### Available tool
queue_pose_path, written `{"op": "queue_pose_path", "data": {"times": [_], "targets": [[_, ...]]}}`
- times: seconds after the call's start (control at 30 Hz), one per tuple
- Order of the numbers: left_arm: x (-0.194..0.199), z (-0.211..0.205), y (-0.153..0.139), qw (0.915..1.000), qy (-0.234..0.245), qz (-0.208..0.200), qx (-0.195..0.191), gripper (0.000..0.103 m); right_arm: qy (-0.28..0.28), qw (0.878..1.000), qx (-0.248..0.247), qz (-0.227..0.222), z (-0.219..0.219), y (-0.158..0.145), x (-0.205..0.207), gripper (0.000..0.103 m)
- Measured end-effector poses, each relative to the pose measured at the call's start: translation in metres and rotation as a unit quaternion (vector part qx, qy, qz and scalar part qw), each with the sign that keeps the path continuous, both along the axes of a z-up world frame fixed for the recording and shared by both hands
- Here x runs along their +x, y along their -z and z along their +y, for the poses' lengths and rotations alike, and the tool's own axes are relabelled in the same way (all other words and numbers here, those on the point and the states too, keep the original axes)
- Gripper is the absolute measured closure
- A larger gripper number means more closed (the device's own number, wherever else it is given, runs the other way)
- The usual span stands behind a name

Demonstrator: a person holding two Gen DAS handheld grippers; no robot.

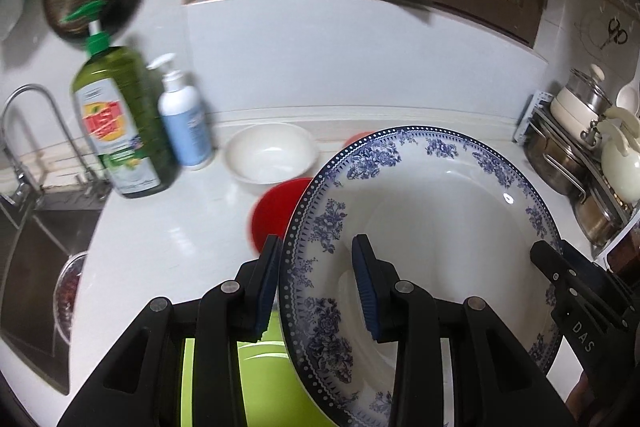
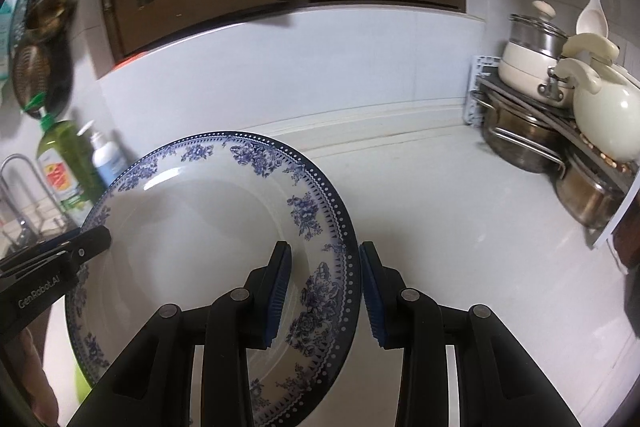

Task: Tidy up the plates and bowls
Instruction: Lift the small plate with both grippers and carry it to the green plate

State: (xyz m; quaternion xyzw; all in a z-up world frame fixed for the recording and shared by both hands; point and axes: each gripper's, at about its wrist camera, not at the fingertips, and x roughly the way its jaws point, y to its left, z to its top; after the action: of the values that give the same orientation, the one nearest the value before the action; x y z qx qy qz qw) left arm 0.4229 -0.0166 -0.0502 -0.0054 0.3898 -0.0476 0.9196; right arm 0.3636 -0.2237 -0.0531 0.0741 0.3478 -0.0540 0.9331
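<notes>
my left tongs (image 1: pixel 316 283) straddle the left rim of the blue-and-white plate (image 1: pixel 432 227), 1 pad outside the rim and 1 over the plate's well; a gap shows at the inner pad, so i cannot tell whether they are clenched on the rim. my right tongs (image 2: pixel 325 291) straddle the plate's right rim in the same way, inner pad against the face, outer pad just beside the edge with a thin gap; grip again uncertain. the plate (image 2: pixel 212 247) sits between both tongs, tilted toward the cameras, above the white bench (image 2: pixel 460 227).

behind the plate's left edge, a red dish (image 1: pixel 274 215) lies on the bench, partly hidden by the rim. a white bowl (image 1: pixel 270 153) stands farther back, near the wall. a green item (image 1: pixel 260 359) shows under my left tongs, below the plate's lower edge.

left of the bowl stand 2 pump bottles, a green one (image 1: pixel 120 123) and a white one (image 1: pixel 186 123), close together. the sink (image 1: pixel 36 259) and faucet (image 1: pixel 28 123) bound the bench on the left. a rack of pots with a cream kettle (image 2: pixel 604 119) fills the right rear corner.

open bench lies to the right of the plate's edge, between it and the pot rack, and along the back wall.
</notes>
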Motion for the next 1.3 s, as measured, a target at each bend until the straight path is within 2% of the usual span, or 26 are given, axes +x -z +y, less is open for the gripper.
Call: {"op": "queue_pose_path", "data": {"times": [0.3,0.4,0.67,0.97,1.3], "targets": [[-0.045,0.057,0.002,0.9995,-0.032,0.006,-0.004,0.067,-0.033,0.999,0.008,0.004,0.053,-0.002,-0.027,0.067],[-0.058,0.071,0.005,0.9991,-0.041,0.007,0.006,0.067,-0.046,0.999,0.011,0.014,0.069,0.003,-0.037,0.067],[-0.085,0.108,0.025,0.9968,-0.069,0.041,0.001,0.067,-0.081,0.996,0.01,0.035,0.104,0.015,-0.05,0.067],[-0.096,0.126,0.053,0.9931,-0.087,0.077,0.016,0.067,-0.11,0.991,0.006,0.078,0.132,0.042,-0.059,0.067],[-0.089,0.128,0.087,0.99,-0.087,0.109,0.023,0.067,-0.118,0.985,0.002,0.123,0.137,0.075,-0.053,0.067]]}}
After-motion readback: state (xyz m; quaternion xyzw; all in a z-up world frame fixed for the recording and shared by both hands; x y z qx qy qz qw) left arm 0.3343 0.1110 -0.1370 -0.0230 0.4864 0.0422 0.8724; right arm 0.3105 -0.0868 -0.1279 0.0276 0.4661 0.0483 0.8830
